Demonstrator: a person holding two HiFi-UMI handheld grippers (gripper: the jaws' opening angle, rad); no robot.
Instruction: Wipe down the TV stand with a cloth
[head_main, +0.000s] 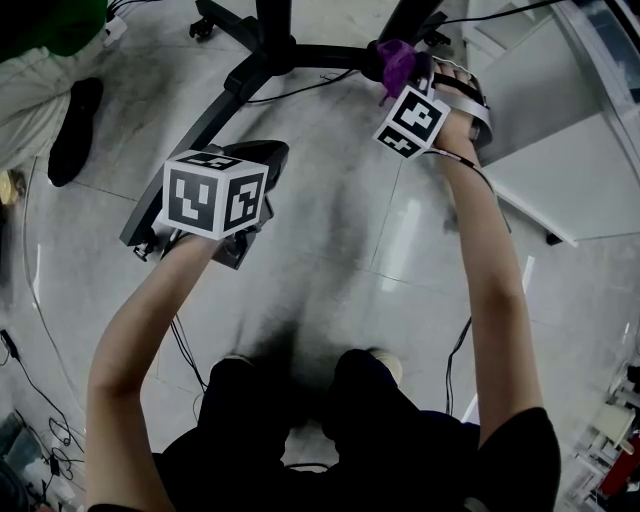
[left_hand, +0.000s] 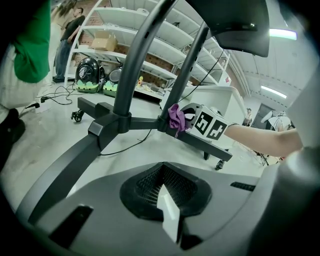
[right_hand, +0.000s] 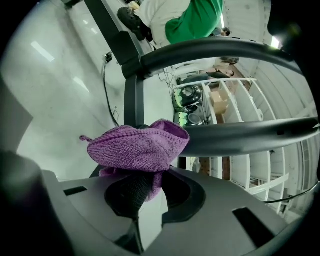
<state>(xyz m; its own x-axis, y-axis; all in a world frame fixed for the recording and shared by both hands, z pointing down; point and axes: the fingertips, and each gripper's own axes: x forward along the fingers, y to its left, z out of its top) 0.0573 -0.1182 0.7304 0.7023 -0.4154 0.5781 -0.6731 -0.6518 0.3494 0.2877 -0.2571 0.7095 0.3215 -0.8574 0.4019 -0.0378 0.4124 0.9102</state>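
Note:
The TV stand's black base (head_main: 268, 52) spreads its legs over the grey floor at the top of the head view, one long leg (head_main: 185, 150) running down-left. My right gripper (head_main: 400, 76) is shut on a purple cloth (head_main: 398, 60) and presses it on the right leg by the hub. In the right gripper view the cloth (right_hand: 137, 147) bunches between the jaws, against the black tube (right_hand: 240, 135). My left gripper (head_main: 264, 158) hovers over the long leg, shut and empty. The left gripper view shows the stand (left_hand: 107, 125), cloth (left_hand: 175, 116) and right gripper's marker cube (left_hand: 209, 125).
A bystander in a green top and light trousers stands at the top left, a black shoe (head_main: 74, 128) near the long leg. Cables (head_main: 300, 88) trail across the floor. A white panel (head_main: 560, 170) lies at right. White shelving (left_hand: 150, 47) stands behind the stand.

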